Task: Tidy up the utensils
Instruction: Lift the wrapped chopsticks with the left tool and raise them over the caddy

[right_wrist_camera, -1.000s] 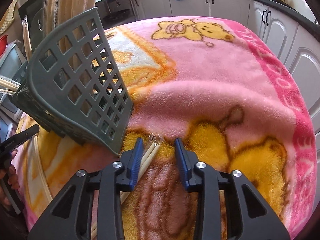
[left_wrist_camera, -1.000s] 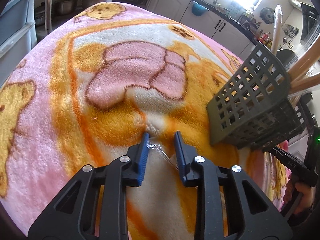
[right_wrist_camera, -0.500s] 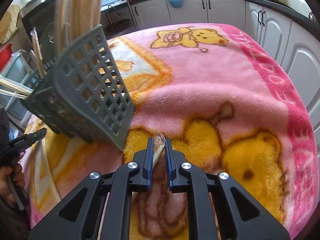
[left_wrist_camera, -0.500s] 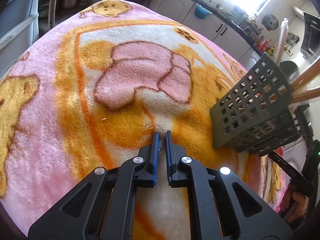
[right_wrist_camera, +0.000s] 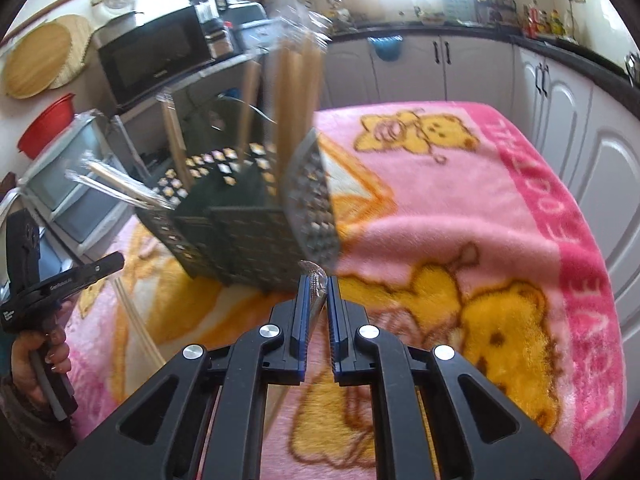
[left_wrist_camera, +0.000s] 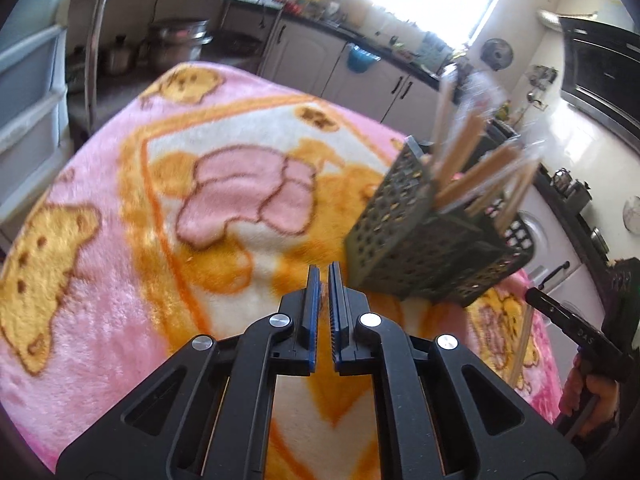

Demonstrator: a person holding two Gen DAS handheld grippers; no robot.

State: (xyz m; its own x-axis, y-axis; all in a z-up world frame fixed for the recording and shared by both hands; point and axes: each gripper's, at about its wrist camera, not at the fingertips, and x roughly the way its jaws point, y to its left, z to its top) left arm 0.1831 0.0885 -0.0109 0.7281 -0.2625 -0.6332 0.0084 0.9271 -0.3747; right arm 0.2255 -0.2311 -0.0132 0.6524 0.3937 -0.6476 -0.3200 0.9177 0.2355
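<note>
Utensil basket (left_wrist_camera: 424,240) holding chopsticks (left_wrist_camera: 472,176) stands on blanket (left_wrist_camera: 160,240)

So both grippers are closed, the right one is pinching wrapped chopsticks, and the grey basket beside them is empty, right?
Not quite: the grey basket is not empty. The right wrist view shows several wrapped chopsticks standing in it. The rest holds: both grippers are closed, and the right gripper pinches a wrapped pair.

A dark grey lattice utensil basket (right_wrist_camera: 248,236) stands tilted on a pink-and-yellow fleece blanket (right_wrist_camera: 460,208), holding several plastic-wrapped wooden chopstick pairs (right_wrist_camera: 296,92) that jut upward and fan outward. Another wrapped pair (right_wrist_camera: 314,300) sits pinched near its tip just in front of the basket; 1 more pair (right_wrist_camera: 136,320) lies loose on the blanket.
</note>
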